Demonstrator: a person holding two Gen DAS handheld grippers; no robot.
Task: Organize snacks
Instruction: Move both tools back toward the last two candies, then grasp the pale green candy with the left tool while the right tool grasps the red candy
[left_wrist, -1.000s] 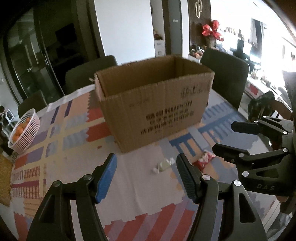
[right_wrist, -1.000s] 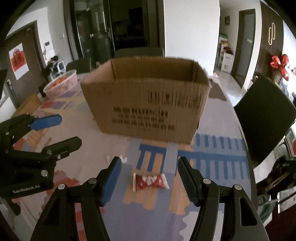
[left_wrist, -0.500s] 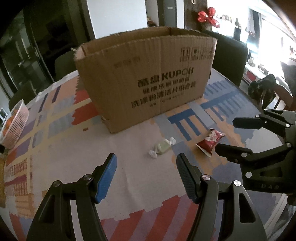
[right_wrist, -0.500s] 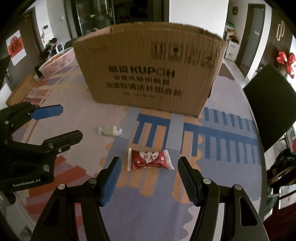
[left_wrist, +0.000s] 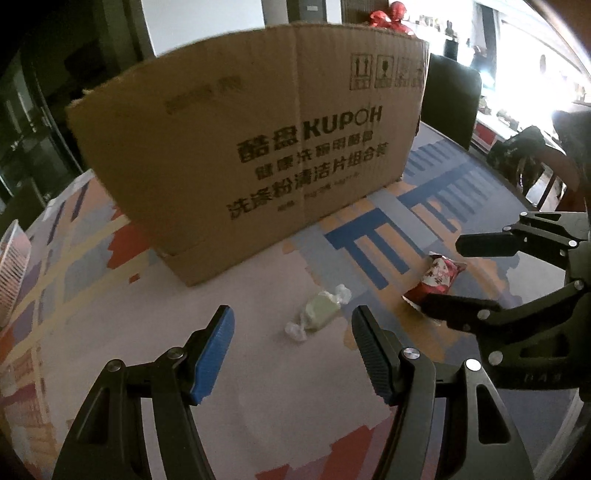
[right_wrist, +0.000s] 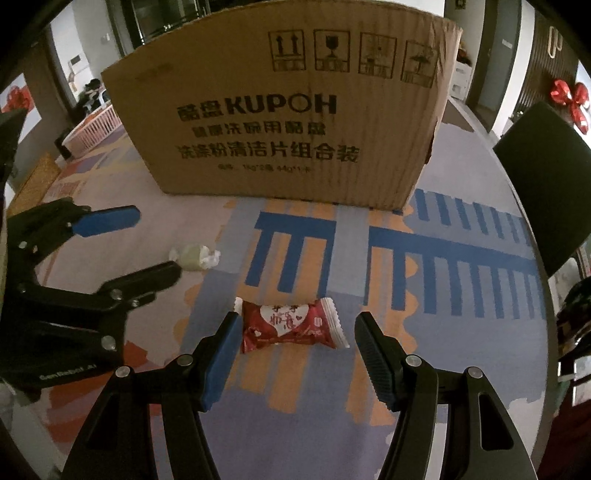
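Note:
A pale green candy in a clear twisted wrapper (left_wrist: 317, 312) lies on the patterned tablecloth, just ahead of my open left gripper (left_wrist: 293, 354). It also shows in the right wrist view (right_wrist: 194, 255). A red snack packet with a white heart (right_wrist: 290, 326) lies between the tips of my open right gripper (right_wrist: 293, 354), and shows in the left wrist view (left_wrist: 436, 278). Both grippers are low over the table and empty. A large brown cardboard box (left_wrist: 251, 147) printed KUPOH stands behind both snacks; its inside is hidden.
A pink basket (right_wrist: 98, 127) stands at the far left of the table. Dark chairs (right_wrist: 546, 177) stand beyond the table's right edge. The round table edge (right_wrist: 543, 332) curves close on the right.
Both grippers have dropped lower and moved forward toward the snacks and the box. The box top opening has gone out of sight. Both grippers stay open.

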